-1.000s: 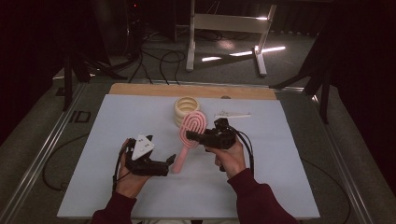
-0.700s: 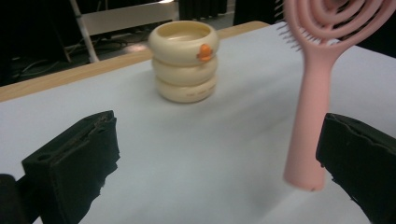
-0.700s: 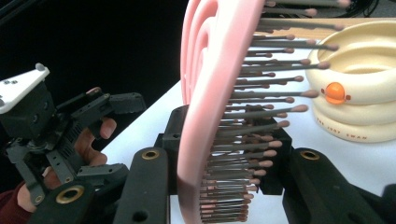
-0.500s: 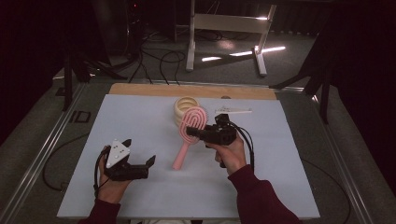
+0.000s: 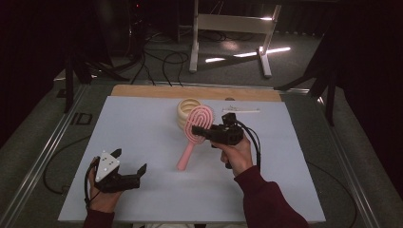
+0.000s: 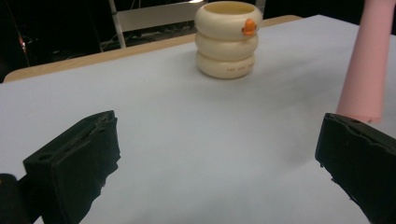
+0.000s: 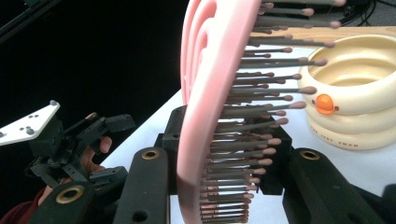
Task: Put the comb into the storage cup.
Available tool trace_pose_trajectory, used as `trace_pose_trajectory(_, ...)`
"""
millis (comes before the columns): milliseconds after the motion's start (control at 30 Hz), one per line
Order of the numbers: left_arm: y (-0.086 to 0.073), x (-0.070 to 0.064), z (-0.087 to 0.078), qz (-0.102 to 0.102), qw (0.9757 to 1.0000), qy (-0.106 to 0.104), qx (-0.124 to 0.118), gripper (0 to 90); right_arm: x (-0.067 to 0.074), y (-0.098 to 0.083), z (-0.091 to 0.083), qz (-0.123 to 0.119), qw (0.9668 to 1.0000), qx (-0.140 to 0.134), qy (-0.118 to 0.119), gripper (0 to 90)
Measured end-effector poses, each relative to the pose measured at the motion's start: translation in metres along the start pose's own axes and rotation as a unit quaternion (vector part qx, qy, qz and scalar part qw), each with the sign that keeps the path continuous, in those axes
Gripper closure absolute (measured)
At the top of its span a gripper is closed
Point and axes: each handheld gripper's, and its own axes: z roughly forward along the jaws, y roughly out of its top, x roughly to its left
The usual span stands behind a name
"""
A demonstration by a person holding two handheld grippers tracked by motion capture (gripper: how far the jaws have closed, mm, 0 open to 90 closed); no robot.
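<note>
Bristles are showing plainly in the right gripper view, where the pink hairbrush [image 7: 210, 116] is standing on edge with the right gripper [image 7: 219, 186] clamping its head between the jaws. From the high view the brush [image 5: 194, 137] is slanting down, handle tip resting on the worktop [image 5: 142, 128] and head leaning against the cream ringed cup [image 5: 186, 110] behind it. That gripper [image 5: 209, 132] is reaching in from the right. Near the worktop's front left corner, the left gripper [image 5: 129, 172] is hovering with jaws spread wide and holding nothing. Its own view is showing the cup [image 6: 227, 39] with an orange duck and the handle [image 6: 368, 60] at the right edge.
</note>
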Motion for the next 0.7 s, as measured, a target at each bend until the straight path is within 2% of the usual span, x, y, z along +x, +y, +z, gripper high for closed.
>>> trace_pose_trajectory(67, -0.002, 0.001, 0.000, -0.006, 1.0000, 0.001, 0.001, 0.5, -0.001, 0.000, -0.001, -0.002, 1.0000, 0.000, -0.003, 63.7)
trace_pose_trajectory(333, -0.006, 0.002, -0.001, -0.003, 0.9999, 0.011, -0.005, 0.4, -0.004, 0.003, -0.003, -0.003, 1.0000, 0.001, -0.009, 63.7)
trace_pose_trajectory(533, -0.008, 0.003, -0.001, -0.011, 0.9998, 0.014, -0.009, 0.4, -0.003, 0.008, -0.003, -0.009, 0.9999, 0.000, -0.012, 63.7)
trace_pose_trajectory(700, -0.009, 0.002, 0.001, -0.002, 0.9997, 0.024, -0.006, 0.4, -0.002, 0.012, -0.002, -0.012, 0.9998, -0.001, -0.014, 63.7)
